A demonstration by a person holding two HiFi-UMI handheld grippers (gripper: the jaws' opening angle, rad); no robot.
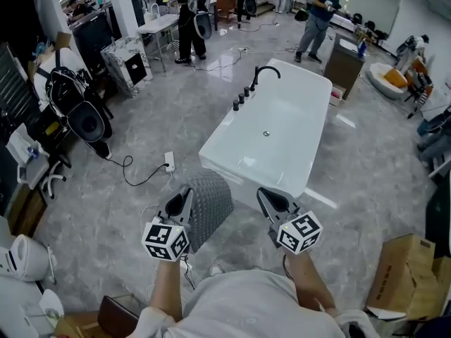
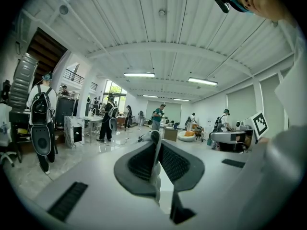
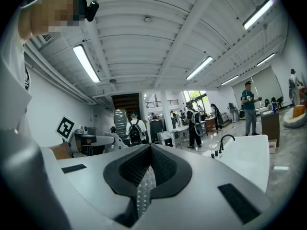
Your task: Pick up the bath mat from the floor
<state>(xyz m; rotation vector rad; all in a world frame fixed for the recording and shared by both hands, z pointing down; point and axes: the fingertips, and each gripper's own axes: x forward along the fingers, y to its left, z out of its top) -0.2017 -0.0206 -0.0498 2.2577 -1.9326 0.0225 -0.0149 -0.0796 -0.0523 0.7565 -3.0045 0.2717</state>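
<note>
Bath mat point(image 1: 209, 206) is off the floor point(image 1: 120, 210), hanging at about 6 o'clock in the head view, just at the 3 o'clock side of the left gripper point(image 1: 185, 193). Left gripper view: jaws fully closed, left gripper point(image 2: 156, 145) pinching a thin pale bumpy edge of the mat point(image 2: 154, 178) that runs down between the dark pads. Right gripper point(image 1: 266, 193) sits at 3 o'clock of the mat, level with the left one, a gap showing between it and the mat's visible part in the head view. Right gripper view: jaws closed too, right gripper point(image 3: 151, 150) with a pale dotted strip point(image 3: 143, 190) caught low between the pads, same bumpy texture as the mat; the head view doesn't show how the mat reaches that claw. Mat look: grey, covered in small raised dots, rounded top corner, hanging as a curved sheet, edge paler than the face. White bathtub point(image 1: 303, 153) stands on the floor at 12 to 1 o'clock of the mat, near end just behind both grippers, black faucet point(image 1: 264, 72) on its far left rim. Power strip point(image 1: 169, 162) with a black cord lies on the floor at 11 o'clock of the mat. Cardboard box point(image 1: 402, 273) at 4 o'clock, well apart.
</note>
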